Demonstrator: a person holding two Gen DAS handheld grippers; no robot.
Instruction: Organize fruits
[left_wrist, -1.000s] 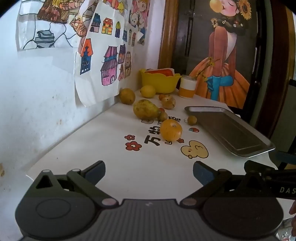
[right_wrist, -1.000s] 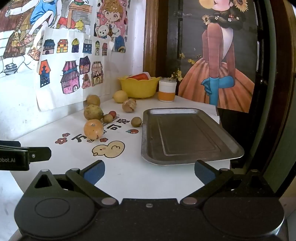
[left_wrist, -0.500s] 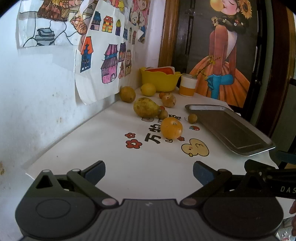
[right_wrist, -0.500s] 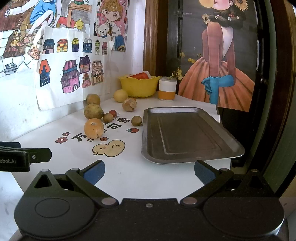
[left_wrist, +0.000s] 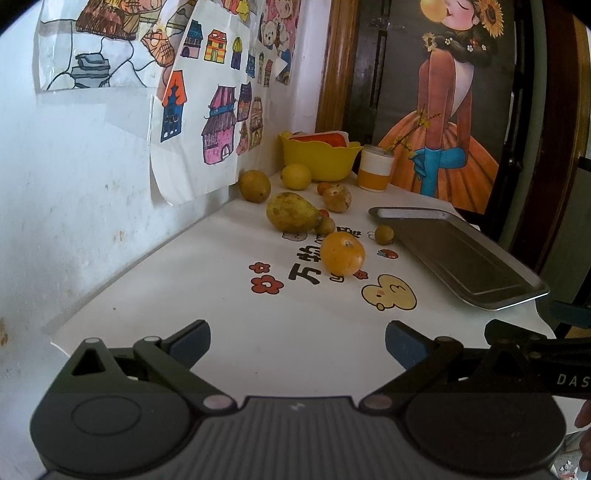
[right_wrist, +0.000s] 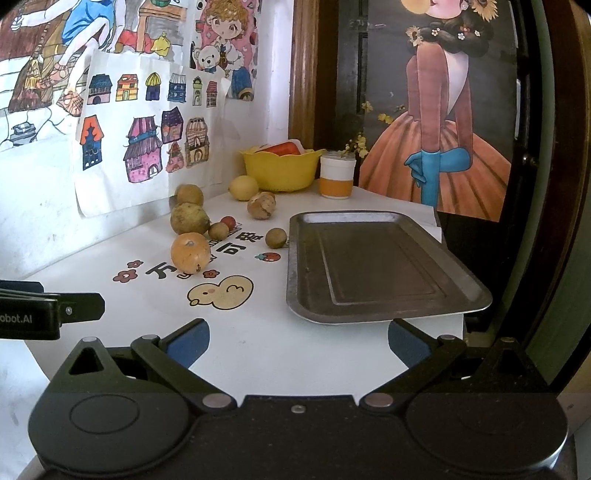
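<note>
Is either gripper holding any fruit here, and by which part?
Nothing is held. The left gripper and right gripper are both open and empty; the orange sits untouched.

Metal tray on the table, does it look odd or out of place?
Yes. The metal tray holds no fruit and its near right corner juts past the table edge. The orange and other fruit lie loose beside it.

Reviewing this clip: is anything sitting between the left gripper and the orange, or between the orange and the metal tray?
Nothing visible blocks either path. Bare tabletop lies between the open left gripper and the orange. The small brown fruit sits farther back, off the line to the empty tray.
</note>
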